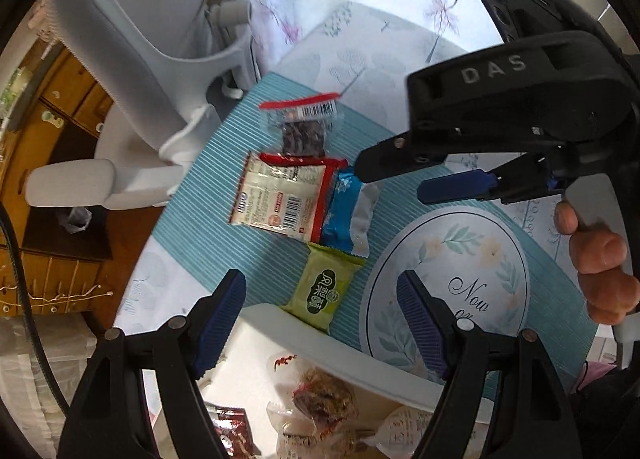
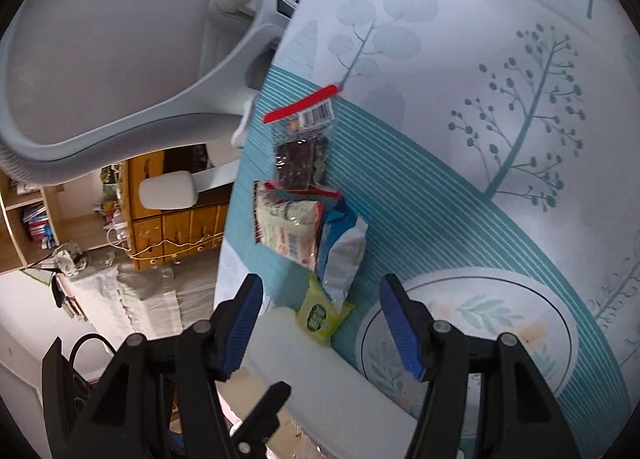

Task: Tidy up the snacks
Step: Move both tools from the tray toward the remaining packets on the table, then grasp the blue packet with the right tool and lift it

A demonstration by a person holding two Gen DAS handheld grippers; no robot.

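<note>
Nearest: white bin (image 1: 344, 333), rim right under both tools, wrapped snacks (image 1: 320, 399) already inside. Left tool (image 1: 322, 321) stands about half open with nothing between its pads, hanging over the bin's far rim. Right tool (image 2: 322, 323) is likewise part open and empty; from the left wrist view it reaches in from the right, tips over the blue pack (image 1: 346, 215).

Four packs lie in a row beyond the bin on the striped mat (image 1: 224, 255):
- green pack (image 1: 324, 287), touching the bin rim, maybe partly on it
- blue pack just past it, foil end curled up
- white-red pack (image 1: 280, 195) beside the blue, overlapping it
- clear bag (image 1: 302, 125) with red strip, farthest out, touching the white-red pack

Risks, as I judge them:
- packs overlap, so closing on one likely drags or pinches its neighbour
- slick foil and flat packs: pads can skid off or scrape the mat
- green pack is tight against the rim, so a finger can hit the bin wall
- both tools crowd the same spot and could collide

Room: worktop edge runs close left of the row, with a chair (image 1: 132, 59) and a drop beyond, so don't push packs left. Right of the bin, the oval print (image 1: 452, 279) and tablecloth (image 2: 500, 79) lie bare.
</note>
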